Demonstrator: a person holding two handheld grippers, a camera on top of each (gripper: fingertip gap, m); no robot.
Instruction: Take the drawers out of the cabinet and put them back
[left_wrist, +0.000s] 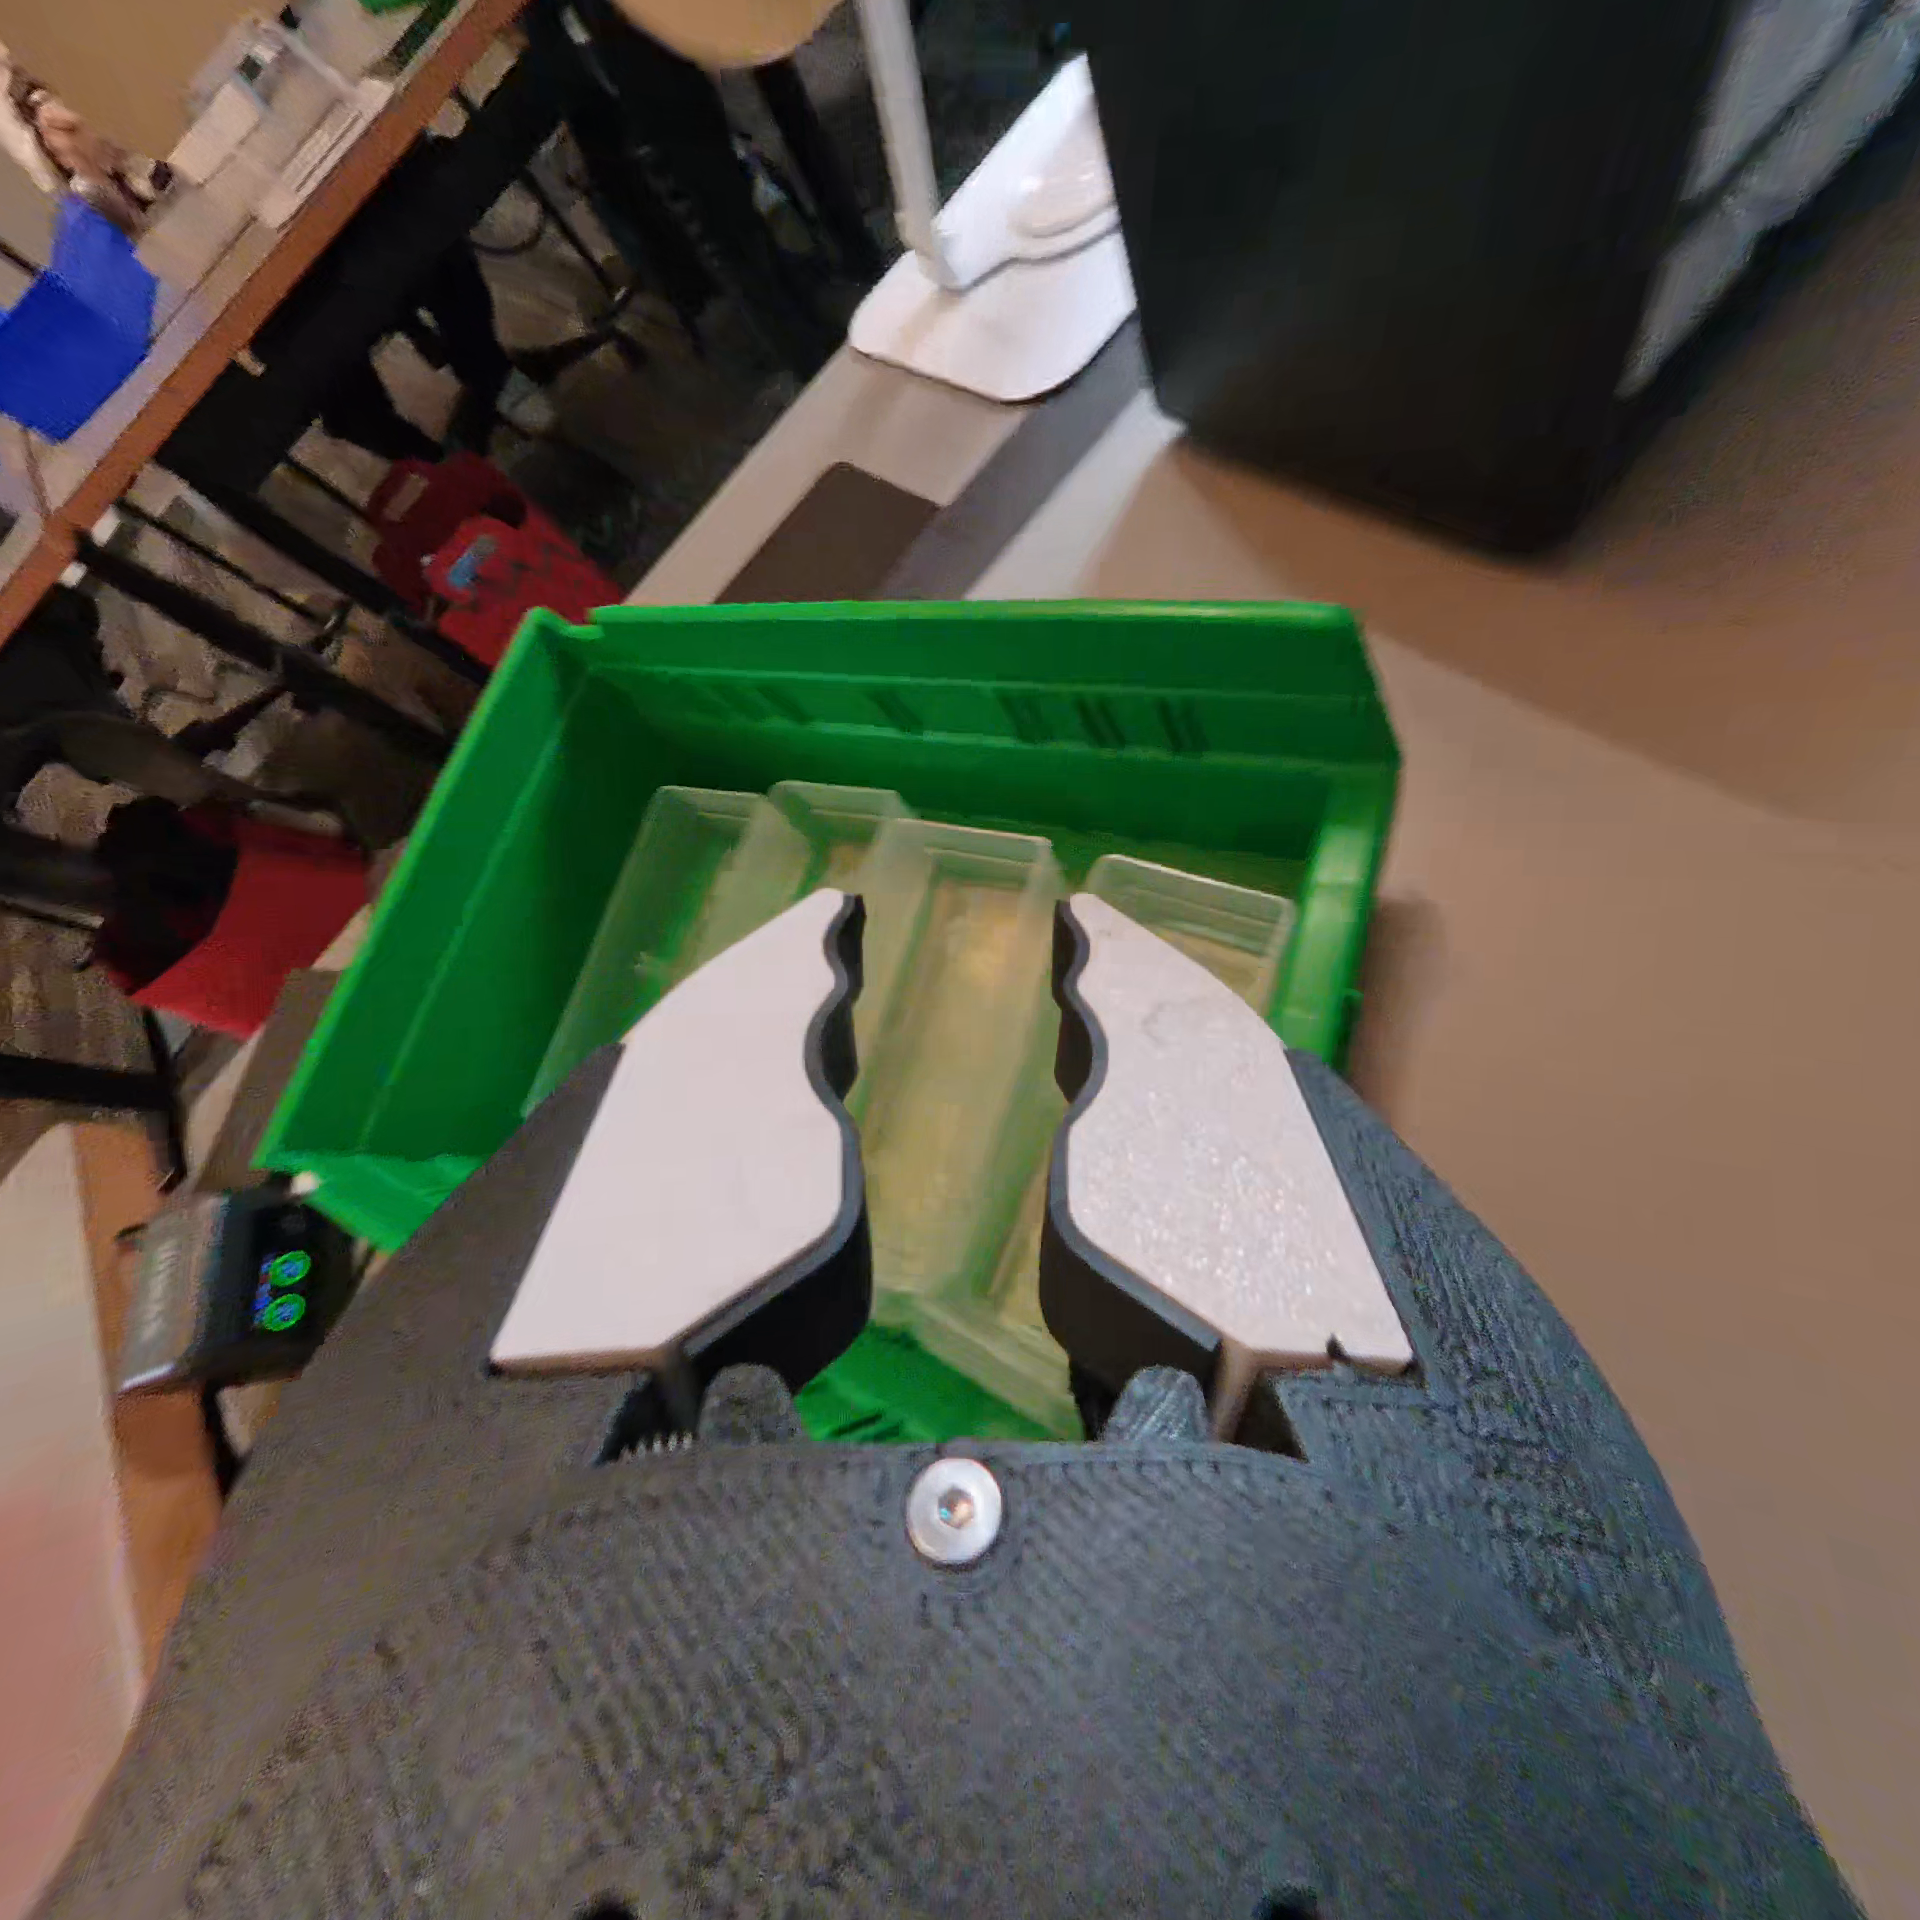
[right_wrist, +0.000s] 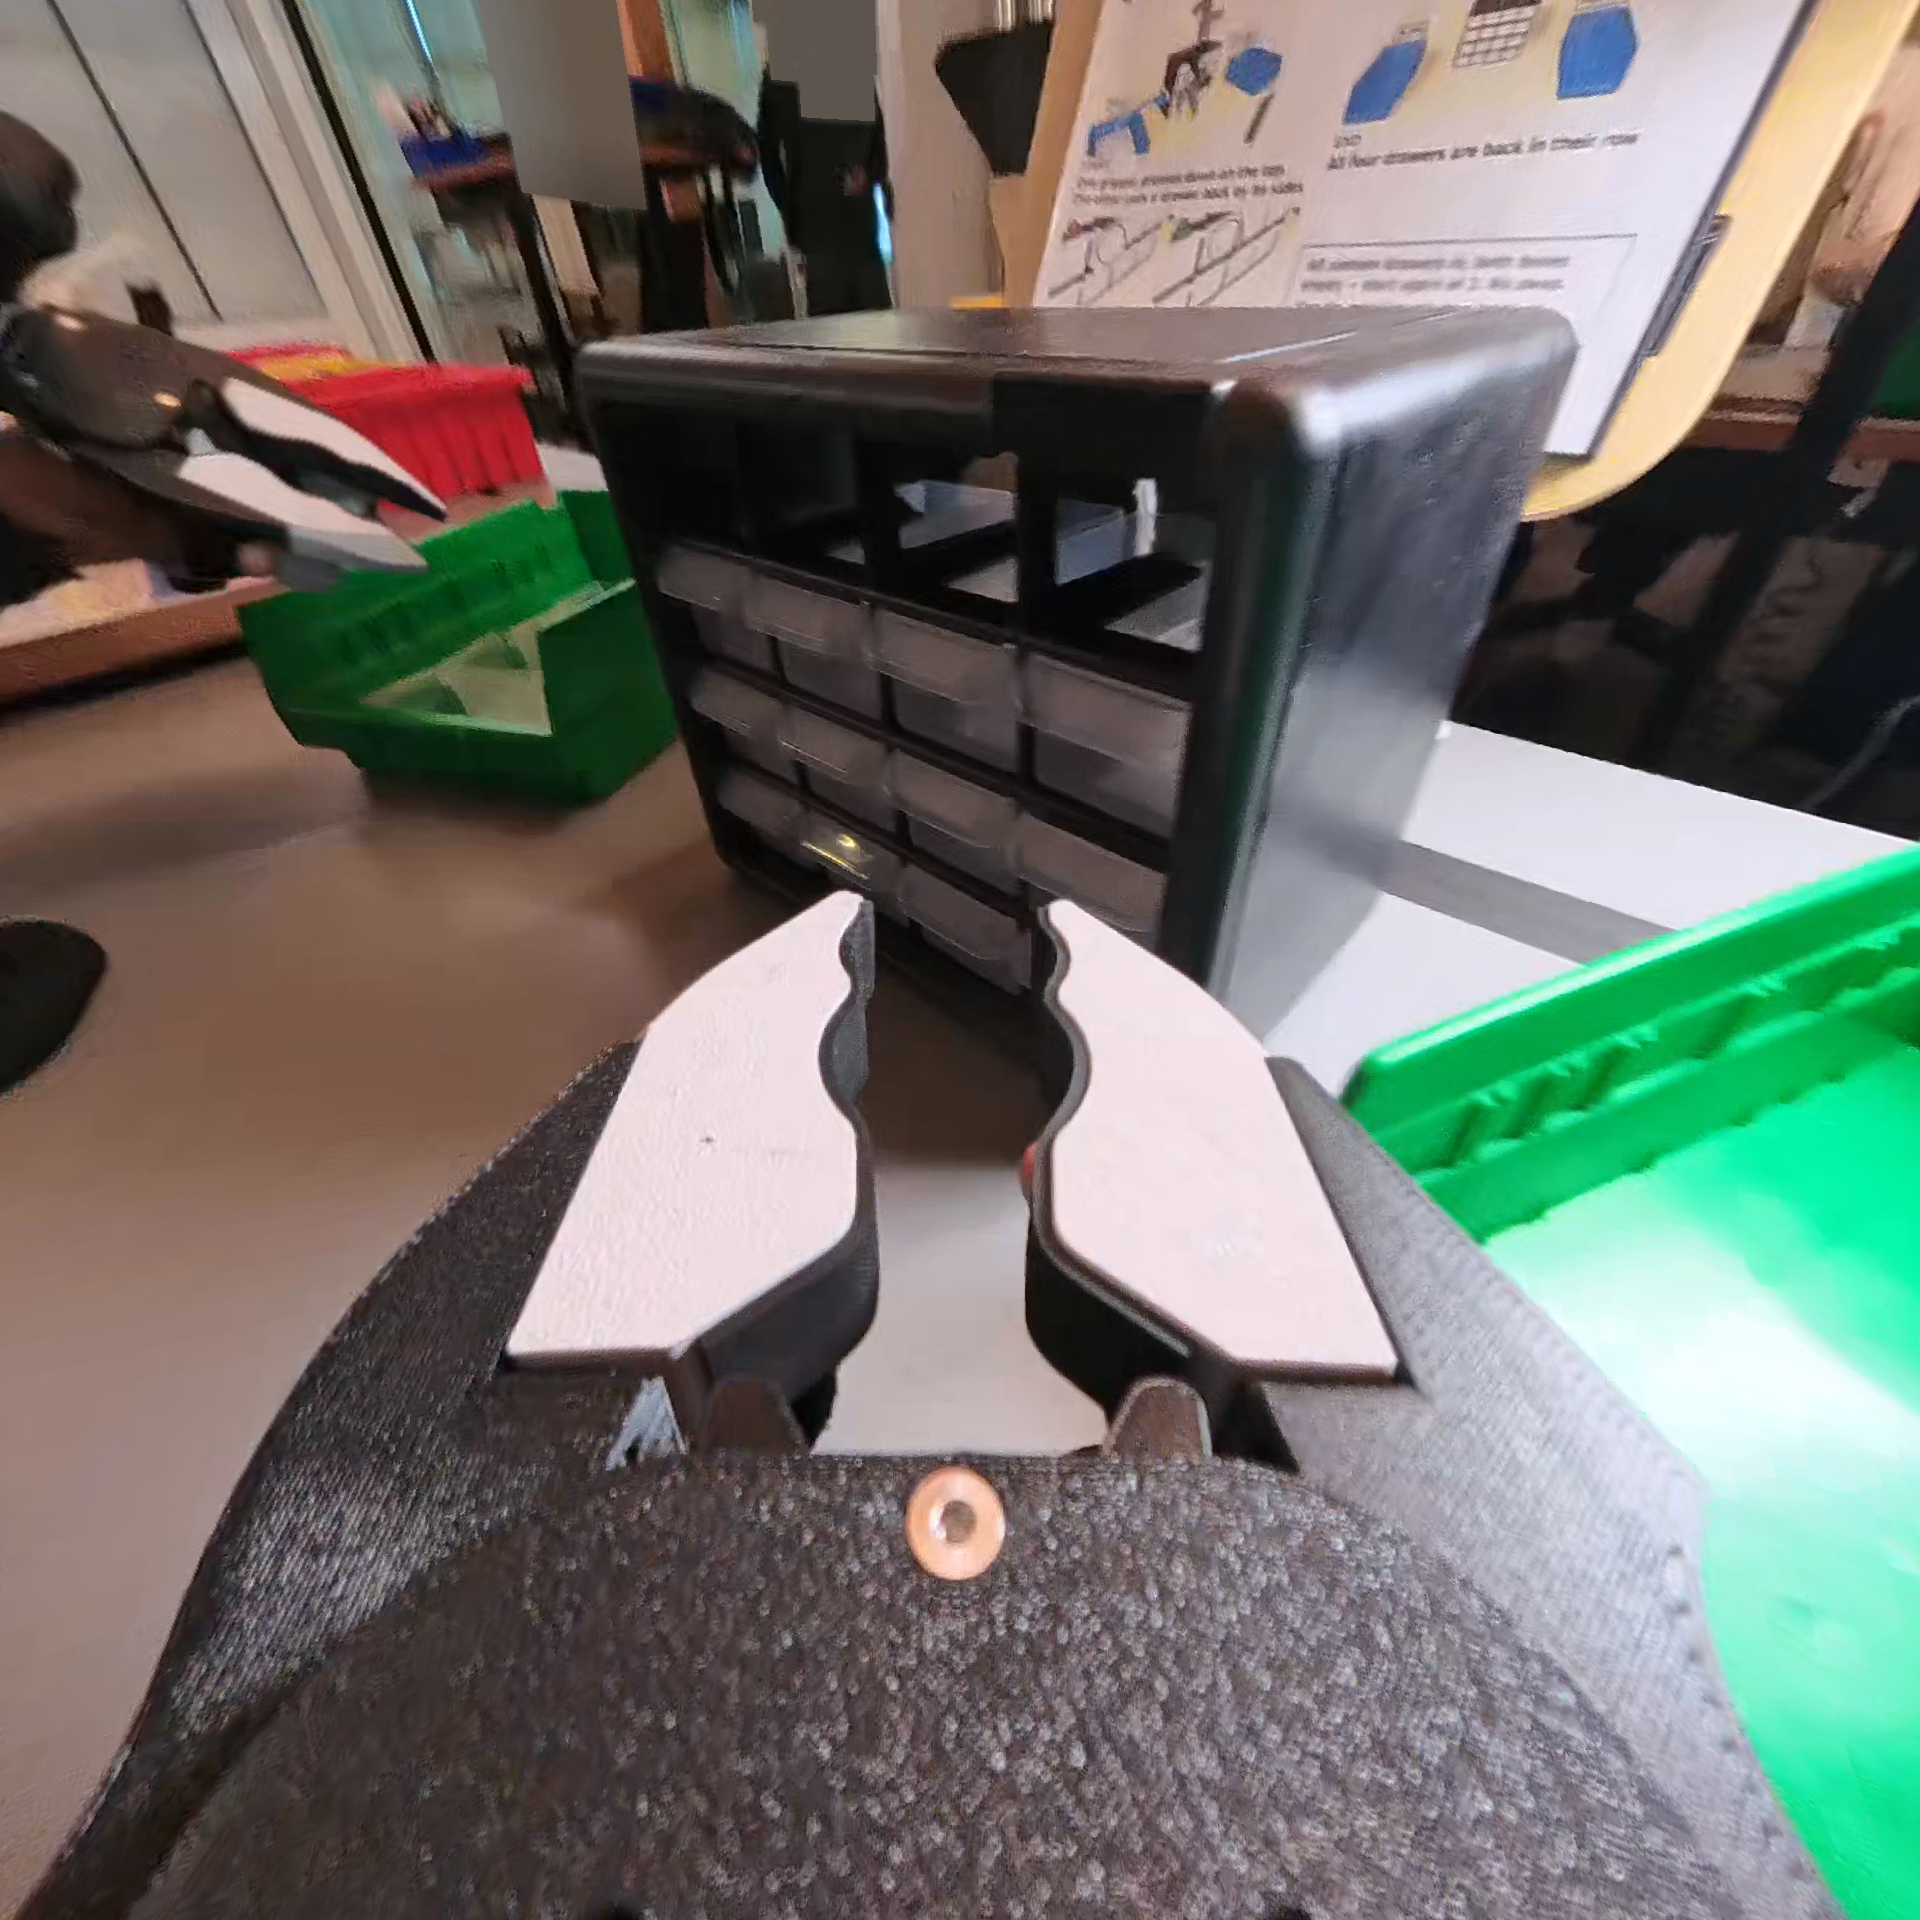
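The black drawer cabinet (right_wrist: 1299, 623) stands on the table. Its top row of slots (right_wrist: 935, 520) is empty. The three lower rows hold clear drawers (right_wrist: 1101, 717). My right gripper (right_wrist: 956, 935) is open and empty, low in front of the cabinet's bottom row. My left gripper (left_wrist: 961, 925) is open and hovers over a green bin (left_wrist: 468, 883), where several clear drawers (left_wrist: 956, 1039) lie side by side. One drawer shows between its fingers, below them. The right wrist view shows the left gripper (right_wrist: 416, 535) above that bin (right_wrist: 436, 748), left of the cabinet.
A second green bin (right_wrist: 1714, 1195) sits at the right, close to my right gripper. A red bin (right_wrist: 436, 416) and an instruction board (right_wrist: 1403, 156) are behind. A small device with green lights (left_wrist: 239, 1299) lies by the left bin. A black round object (right_wrist: 42, 987) is at the table's left.
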